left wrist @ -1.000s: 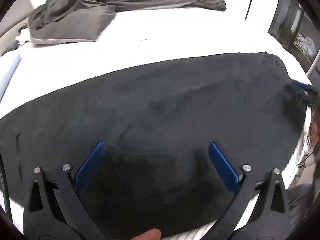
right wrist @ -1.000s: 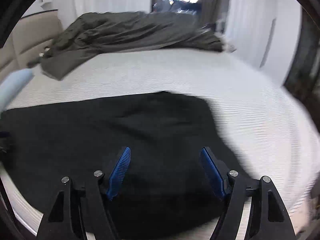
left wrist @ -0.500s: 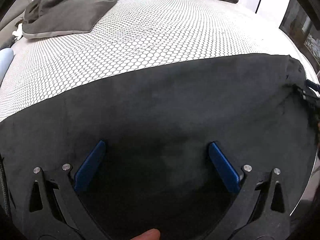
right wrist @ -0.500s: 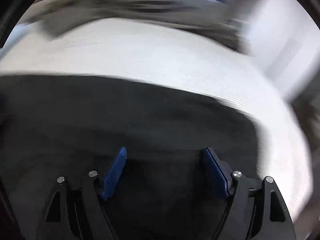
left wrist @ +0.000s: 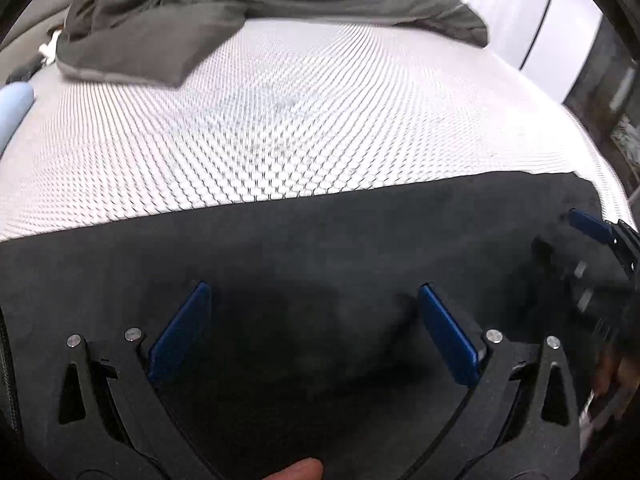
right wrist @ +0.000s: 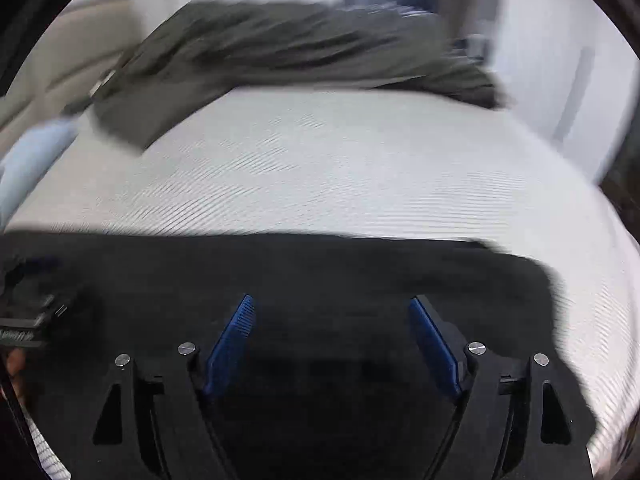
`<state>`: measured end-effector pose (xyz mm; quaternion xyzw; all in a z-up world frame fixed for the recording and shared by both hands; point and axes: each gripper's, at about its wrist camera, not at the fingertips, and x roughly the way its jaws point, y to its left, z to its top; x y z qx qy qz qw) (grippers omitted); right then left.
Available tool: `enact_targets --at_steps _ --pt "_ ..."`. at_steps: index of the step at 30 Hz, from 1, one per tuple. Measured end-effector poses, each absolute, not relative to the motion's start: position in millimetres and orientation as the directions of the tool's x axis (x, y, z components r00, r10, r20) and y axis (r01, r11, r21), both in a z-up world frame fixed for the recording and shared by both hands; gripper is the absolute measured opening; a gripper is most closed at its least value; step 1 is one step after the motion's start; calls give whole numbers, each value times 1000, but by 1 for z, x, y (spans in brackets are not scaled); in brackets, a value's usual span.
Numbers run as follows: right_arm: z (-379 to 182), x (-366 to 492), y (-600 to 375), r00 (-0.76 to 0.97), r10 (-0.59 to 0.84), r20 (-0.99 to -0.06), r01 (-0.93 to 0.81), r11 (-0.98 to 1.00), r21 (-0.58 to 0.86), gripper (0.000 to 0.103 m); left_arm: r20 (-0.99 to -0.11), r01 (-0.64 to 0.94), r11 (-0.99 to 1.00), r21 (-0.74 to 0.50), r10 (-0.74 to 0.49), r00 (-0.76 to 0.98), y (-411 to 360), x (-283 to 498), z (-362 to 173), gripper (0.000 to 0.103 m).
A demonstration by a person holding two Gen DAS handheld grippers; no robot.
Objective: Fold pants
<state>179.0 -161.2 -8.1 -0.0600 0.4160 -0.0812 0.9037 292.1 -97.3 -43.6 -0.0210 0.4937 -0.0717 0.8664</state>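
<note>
Pants (left wrist: 320,248): black, spread flat in a wide band across the near edge of the bed; fill the lower half of both wrist views, far edge running roughly 9 to 3 o'clock.
Pants, right end (right wrist: 532,280): ends short of the mattress edge; white sheet shows beyond it at 3 o'clock.
Mattress (left wrist: 280,120): white, honeycomb-textured cover, bare from the pants' far edge toward 12 o'clock.
Grey duvet (left wrist: 248,4): bunched at 12 o'clock at the far end of the bed, well apart from the pants.
Pale blue pillow (left wrist: 14,108): at 9–10 o'clock by the bed's edge; only partly in frame.
Left gripper (left wrist: 314,332): jaws spread wide over the black cloth, nothing clamped between the blue pads (left wrist: 180,336).
Right gripper (right wrist: 332,344): jaws have just been opening, now wide; only flat cloth lies below the gap, not pinched. Also visible at 3 o'clock in the left wrist view (left wrist: 592,228).
Contact with cloth: cannot tell for either gripper.
Image quality: right wrist view motion-blurred.
</note>
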Motion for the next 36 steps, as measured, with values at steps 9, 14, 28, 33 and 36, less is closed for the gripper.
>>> enact_targets --at_steps 9,14,28,33,36 --pt "-37 164 -195 519 -457 -722 245 889 -387 84 -869 3 1000 12 9 495 -26 281 -49 103" --pt "-27 128 -177 504 -502 -703 253 864 -435 82 -861 -70 997 32 63 504 21 256 -34 102" --pt "-58 109 -30 570 -150 -808 -163 943 -289 85 -867 102 994 50 -8 499 46 195 -43 102" --pt "-53 90 -83 532 -302 -791 45 943 -330 87 -863 68 998 -12 -45 502 89 153 -33 95" --pt "-46 80 -95 535 -276 -799 109 960 -259 88 -850 32 999 -42 -53 524 100 149 -23 79"
